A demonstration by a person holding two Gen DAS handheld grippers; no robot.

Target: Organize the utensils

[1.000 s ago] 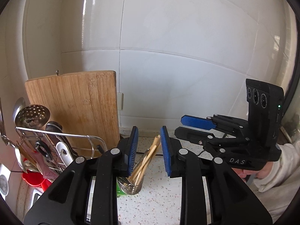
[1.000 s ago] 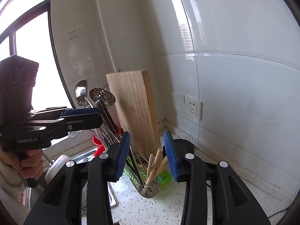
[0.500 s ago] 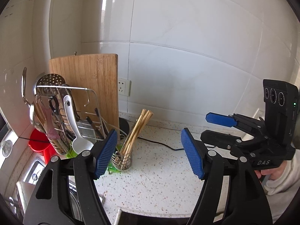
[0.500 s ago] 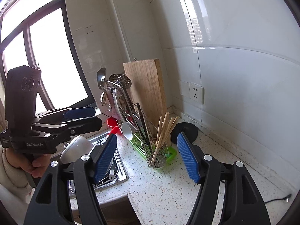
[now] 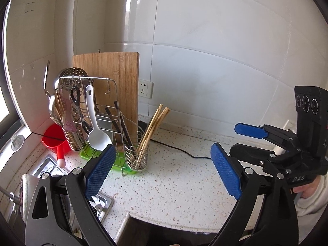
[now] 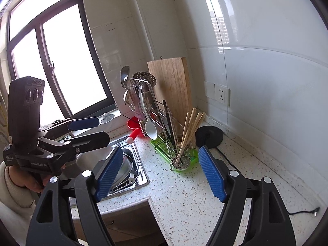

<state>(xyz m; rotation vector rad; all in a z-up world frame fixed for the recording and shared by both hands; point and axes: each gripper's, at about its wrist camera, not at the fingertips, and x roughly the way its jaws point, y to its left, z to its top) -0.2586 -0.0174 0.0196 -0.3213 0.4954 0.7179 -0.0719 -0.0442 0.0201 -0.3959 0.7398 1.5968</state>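
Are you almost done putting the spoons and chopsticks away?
Looks nearly done. The chopsticks stand in the wire cup, and the white spoon and slotted ladle hang on the rack. Nothing is in hand: the left claw and right claw are both empty, jaws opening. No loose utensils show on the counter; I can't see into the sink well.

We held black grippers, the left gripper (image 5: 162,170) and right gripper (image 6: 162,172), with blue ribbed pads, silver screws; cream sleeves (image 6: 12,194).
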